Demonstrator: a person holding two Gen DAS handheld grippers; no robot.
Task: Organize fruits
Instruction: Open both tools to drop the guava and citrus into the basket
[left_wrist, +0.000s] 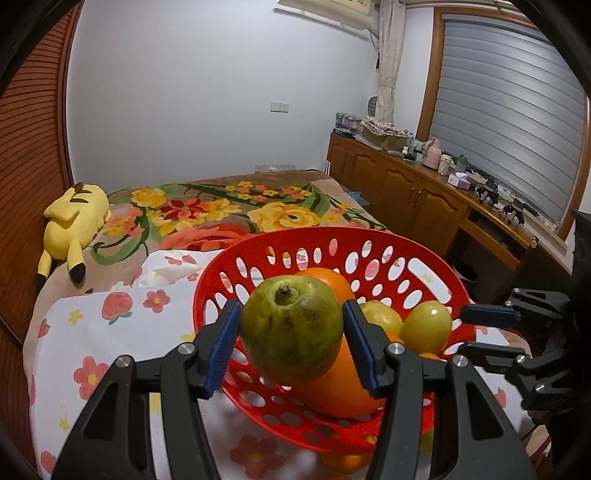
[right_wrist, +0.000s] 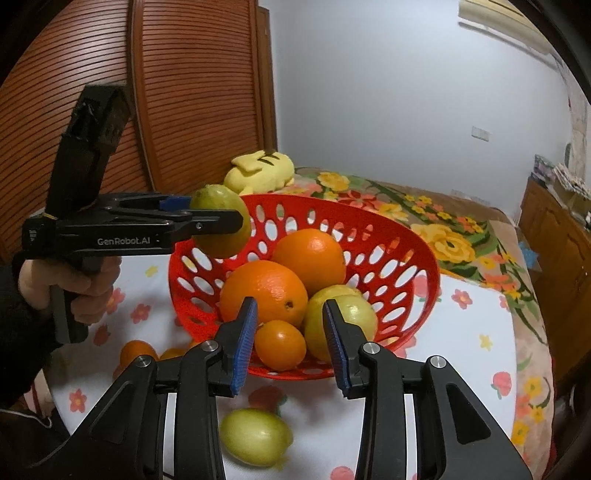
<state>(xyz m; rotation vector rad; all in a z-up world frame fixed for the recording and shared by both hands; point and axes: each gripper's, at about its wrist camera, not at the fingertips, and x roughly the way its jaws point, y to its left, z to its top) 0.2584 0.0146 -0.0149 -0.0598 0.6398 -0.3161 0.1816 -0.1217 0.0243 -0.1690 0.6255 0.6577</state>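
Green fruit (left_wrist: 291, 328) sits clamped in the "GenRobot.AI"-marked left hand-held gripper (left_wrist: 291, 332).

The left wrist view looks close along its tool (left_wrist: 291, 332) over the red basket (left_wrist: 424, 258) toward the far wall and window. The right wrist view faces the wardrobe side, close above the same basket (right_wrist: 413, 266). The 2 views share basket and bed.

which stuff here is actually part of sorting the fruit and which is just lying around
Part of the job: red basket; green fruit held by the left gripper; two oranges and a small orange in the basket; loose yellow-green fruit on the cloth; open right gripper.

Just lying about: yellow plush toy; floral blanket; cluttered wooden cabinet.
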